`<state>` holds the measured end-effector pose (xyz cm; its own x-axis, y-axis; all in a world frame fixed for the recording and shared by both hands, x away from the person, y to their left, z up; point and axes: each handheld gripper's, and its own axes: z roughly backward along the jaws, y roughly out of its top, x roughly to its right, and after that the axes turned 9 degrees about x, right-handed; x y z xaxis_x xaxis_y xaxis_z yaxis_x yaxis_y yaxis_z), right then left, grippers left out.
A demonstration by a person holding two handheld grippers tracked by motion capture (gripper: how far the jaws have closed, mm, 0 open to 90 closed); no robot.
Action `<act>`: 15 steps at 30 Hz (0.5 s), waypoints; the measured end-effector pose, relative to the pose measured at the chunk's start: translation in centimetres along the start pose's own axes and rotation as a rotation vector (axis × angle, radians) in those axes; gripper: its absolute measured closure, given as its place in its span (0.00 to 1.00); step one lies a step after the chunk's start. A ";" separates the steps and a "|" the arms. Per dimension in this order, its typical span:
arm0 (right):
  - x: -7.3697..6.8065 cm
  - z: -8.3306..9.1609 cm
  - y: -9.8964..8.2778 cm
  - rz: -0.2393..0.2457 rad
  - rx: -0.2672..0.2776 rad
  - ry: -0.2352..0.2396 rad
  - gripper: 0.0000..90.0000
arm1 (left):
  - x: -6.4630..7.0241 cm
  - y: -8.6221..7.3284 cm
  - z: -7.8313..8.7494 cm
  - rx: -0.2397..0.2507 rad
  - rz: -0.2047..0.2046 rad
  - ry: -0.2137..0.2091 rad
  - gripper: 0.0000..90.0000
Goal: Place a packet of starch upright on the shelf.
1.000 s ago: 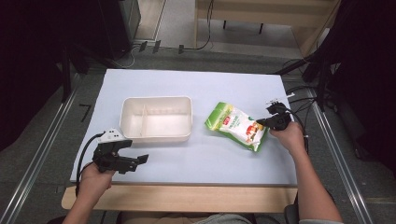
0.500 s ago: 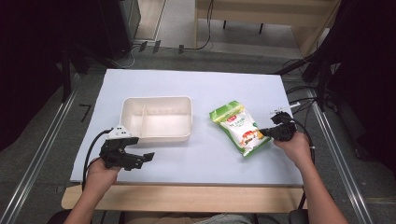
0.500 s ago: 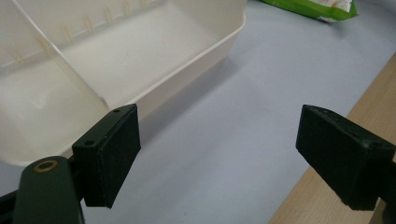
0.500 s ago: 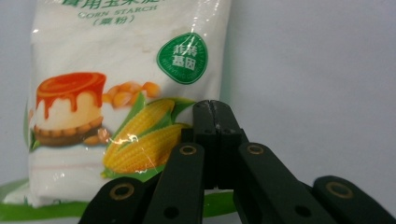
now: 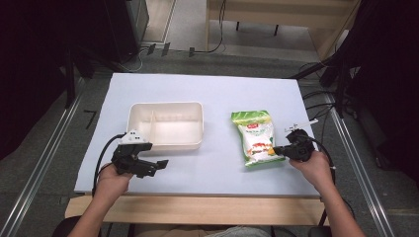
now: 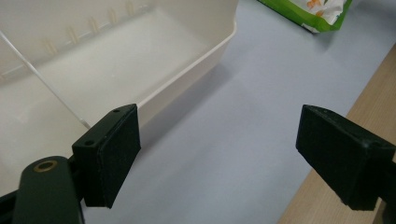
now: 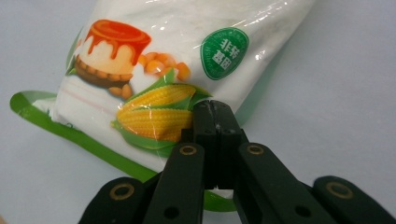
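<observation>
R gripper [image 5: 279, 149] jaws clamped on snack bag [image 5: 254, 137] edge, prob lower corner. L gripper [image 5: 157, 165] jaws wide apart, beside white bin [image 5: 166, 125], on table [image 5: 212, 94].

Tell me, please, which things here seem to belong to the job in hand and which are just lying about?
Likely in play:
- snack bag, pinched at its edge by the right gripper
- white divided container, empty
- left gripper, jaws apart beside the container

Just lying about:
- cables on the floor beyond the table
</observation>
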<state>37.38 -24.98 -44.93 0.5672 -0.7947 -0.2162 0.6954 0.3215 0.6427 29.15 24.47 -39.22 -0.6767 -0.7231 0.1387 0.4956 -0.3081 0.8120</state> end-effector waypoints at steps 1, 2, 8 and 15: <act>-0.2 0.1 -0.1 0.001 -0.002 0.002 1.00 | 0.0 0.0 0.0 -0.002 -0.002 0.000 0.16; -0.4 0.1 -0.2 0.005 -0.003 0.003 1.00 | 0.0 0.0 -0.1 -0.001 -0.002 -0.003 0.16; -0.3 1.1 0.8 0.003 0.047 -0.024 1.00 | -0.1 0.0 0.0 -0.001 -0.001 -0.004 0.16; -0.1 1.8 2.9 0.008 0.124 -0.055 0.92 | -0.1 0.0 -0.1 -0.002 -0.002 0.002 0.16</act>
<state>38.52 -24.91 -41.74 0.5455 -0.8203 -0.1721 0.6288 0.2648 0.7311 29.23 24.49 -39.27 -0.6766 -0.7237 0.1357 0.4955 -0.3112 0.8110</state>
